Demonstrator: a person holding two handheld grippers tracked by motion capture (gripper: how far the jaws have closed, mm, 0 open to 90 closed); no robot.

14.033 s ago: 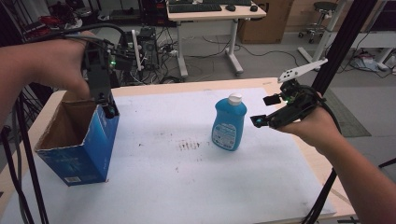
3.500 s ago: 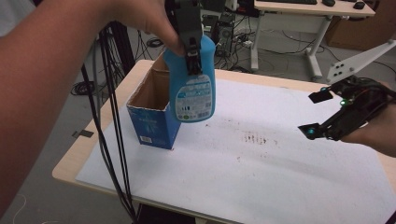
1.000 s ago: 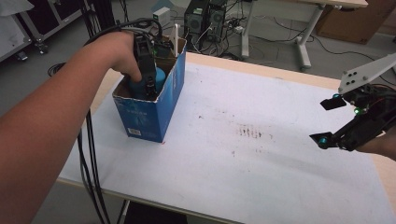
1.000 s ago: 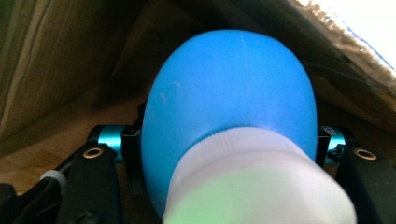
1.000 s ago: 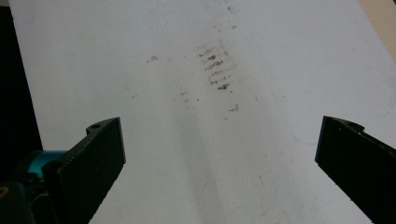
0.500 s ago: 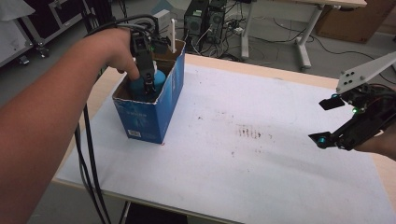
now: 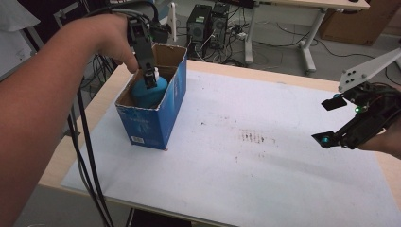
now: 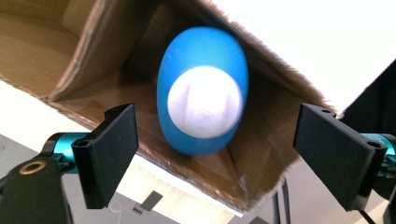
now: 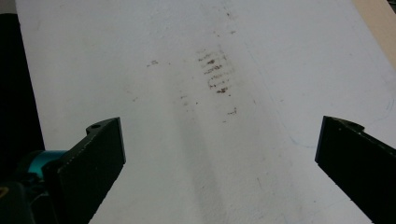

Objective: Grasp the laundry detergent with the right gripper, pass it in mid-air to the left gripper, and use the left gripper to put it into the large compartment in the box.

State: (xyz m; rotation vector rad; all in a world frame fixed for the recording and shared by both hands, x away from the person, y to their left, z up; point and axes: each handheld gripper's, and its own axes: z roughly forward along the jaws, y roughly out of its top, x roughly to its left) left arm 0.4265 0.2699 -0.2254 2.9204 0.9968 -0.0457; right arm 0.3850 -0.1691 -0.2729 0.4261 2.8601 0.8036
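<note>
— Both tongs are spread with nothing between them: the left gripper (image 7: 150,79) hangs right above the box, and its jaws have just been opening; the right gripper (image 7: 341,124) waits well away from the box, over the white sheet (image 7: 265,179).

— Why is the left one there?

— Judging by its spot above the cap, it has just let go of the bottle. The box (image 7: 153,118) stands upright, so the bottle (image 8: 203,109) sits inside it, white cap (image 8: 205,108) upward.

— So it's packed?

— It looks so.
</note>
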